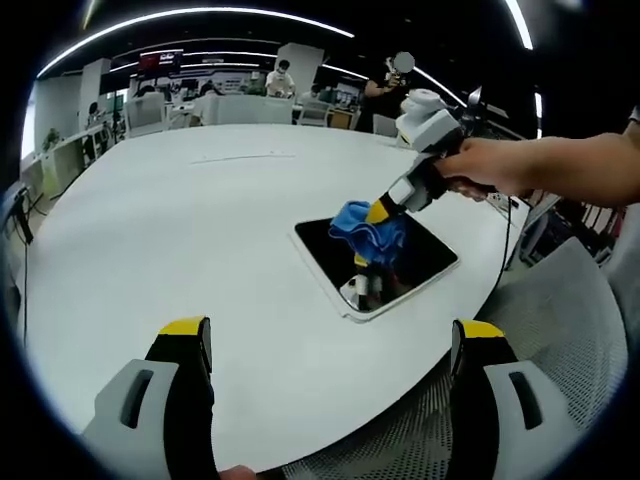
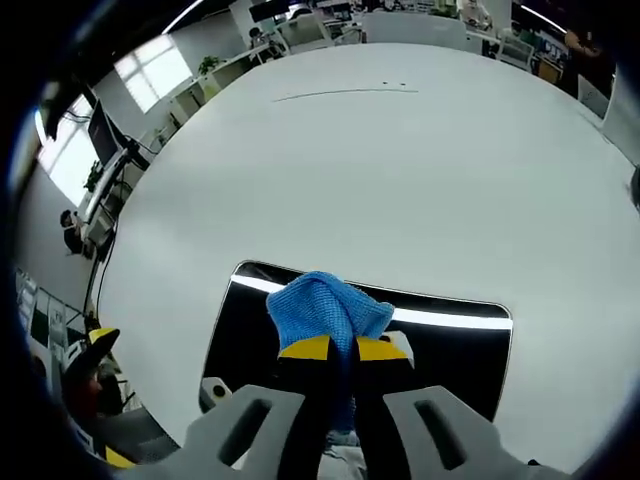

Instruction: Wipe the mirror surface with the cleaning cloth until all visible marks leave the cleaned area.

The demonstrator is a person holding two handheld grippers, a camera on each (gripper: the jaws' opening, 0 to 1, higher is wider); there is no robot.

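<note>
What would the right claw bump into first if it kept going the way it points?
Probably the mirror. The right claw is shut on the blue cloth, which looks pressed on the glass, so the cloth meets it first.

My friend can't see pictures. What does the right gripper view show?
The right gripper pinches a blue cleaning cloth shut between its yellow-tipped jaws, over a dark rectangular mirror lying flat on a big white table. A bright strip of light reflects across the mirror.
</note>
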